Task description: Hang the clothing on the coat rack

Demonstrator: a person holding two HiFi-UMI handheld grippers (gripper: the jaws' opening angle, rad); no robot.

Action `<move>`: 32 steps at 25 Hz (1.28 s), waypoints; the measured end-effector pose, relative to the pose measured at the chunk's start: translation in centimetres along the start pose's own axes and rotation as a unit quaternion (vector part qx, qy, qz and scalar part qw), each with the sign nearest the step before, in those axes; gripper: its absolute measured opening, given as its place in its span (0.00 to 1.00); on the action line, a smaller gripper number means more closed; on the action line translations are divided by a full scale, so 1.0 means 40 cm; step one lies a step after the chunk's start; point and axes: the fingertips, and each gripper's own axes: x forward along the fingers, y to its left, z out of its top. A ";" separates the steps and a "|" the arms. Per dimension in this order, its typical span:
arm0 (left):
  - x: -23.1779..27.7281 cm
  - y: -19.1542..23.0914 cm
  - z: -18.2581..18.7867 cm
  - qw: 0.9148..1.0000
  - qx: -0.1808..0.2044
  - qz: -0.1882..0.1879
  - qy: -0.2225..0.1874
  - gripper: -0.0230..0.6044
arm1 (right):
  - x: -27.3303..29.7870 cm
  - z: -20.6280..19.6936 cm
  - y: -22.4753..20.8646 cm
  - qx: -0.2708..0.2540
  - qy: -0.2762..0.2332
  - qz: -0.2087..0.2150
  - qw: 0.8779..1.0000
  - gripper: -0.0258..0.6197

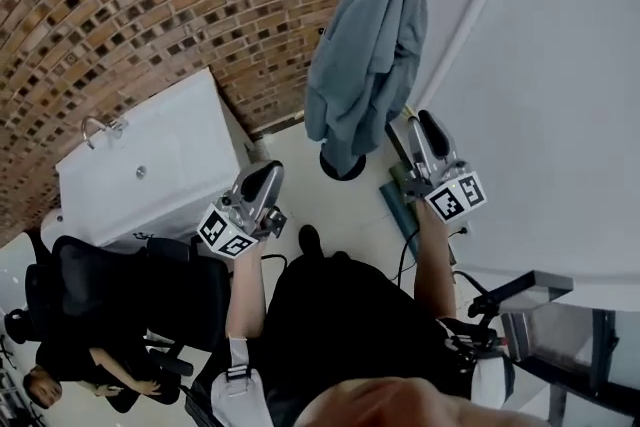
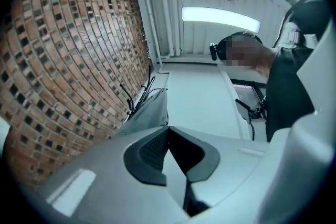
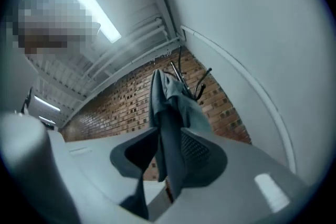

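Grey garment (image 1: 365, 45) hangs on the coat rack (image 1: 349, 172); right gripper (image 1: 420, 123)'s jaws stand spread around its fabric; left gripper (image 1: 266, 173)'s jaws pressed together, empty

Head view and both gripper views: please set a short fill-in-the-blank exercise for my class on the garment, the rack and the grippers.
1. The garment hangs on the rack, beside a wall built of ____.
2. The left gripper has its jaws ____, with nothing between them.
3. Between the parted jaws of the right gripper lies cloth of the ____.
Missing words: brick; shut; garment.
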 end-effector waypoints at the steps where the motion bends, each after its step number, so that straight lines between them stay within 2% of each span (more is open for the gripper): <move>1: -0.052 -0.034 -0.018 1.000 -0.008 0.016 0.005 0.04 | -0.016 -0.042 0.038 0.022 0.014 0.017 1.000 0.23; 3: -0.123 -0.094 -0.028 0.999 -0.009 0.046 0.011 0.04 | -0.045 -0.105 0.124 0.052 0.036 0.058 0.996 0.23; 6: -0.160 -0.153 0.006 0.998 0.027 0.058 0.012 0.04 | -0.084 -0.187 0.258 0.077 0.069 0.126 0.987 0.22; 10: -0.165 -0.190 0.075 0.995 0.084 0.049 0.016 0.04 | -0.132 -0.277 0.421 0.118 0.107 0.188 0.969 0.20; 14: -0.168 -0.236 0.116 0.994 0.106 0.014 0.004 0.04 | -0.152 -0.291 0.516 0.101 0.112 0.217 0.965 0.11; 17: -0.192 -0.249 0.126 0.995 0.102 -0.009 0.004 0.04 | -0.142 -0.259 0.535 0.066 0.101 0.206 0.971 0.04; 20: -0.231 -0.244 0.162 0.995 0.096 -0.026 -0.005 0.04 | -0.125 -0.222 0.546 0.039 0.089 0.174 0.980 0.04; 23: -0.289 -0.225 0.209 0.995 0.094 -0.035 -0.005 0.04 | -0.123 -0.210 0.600 0.040 0.077 0.145 0.986 0.04; 27: -0.365 -0.178 0.245 0.997 0.064 -0.050 -0.014 0.04 | -0.134 -0.241 0.716 0.027 0.084 0.120 0.989 0.04; 30: -0.405 -0.117 0.259 0.997 0.039 -0.061 -0.017 0.04 | -0.116 -0.286 0.787 -0.003 0.108 0.098 0.989 0.04; 32: -0.423 -0.074 0.262 0.998 0.028 -0.056 -0.022 0.04 | -0.093 -0.318 0.809 -0.010 0.126 0.092 0.988 0.04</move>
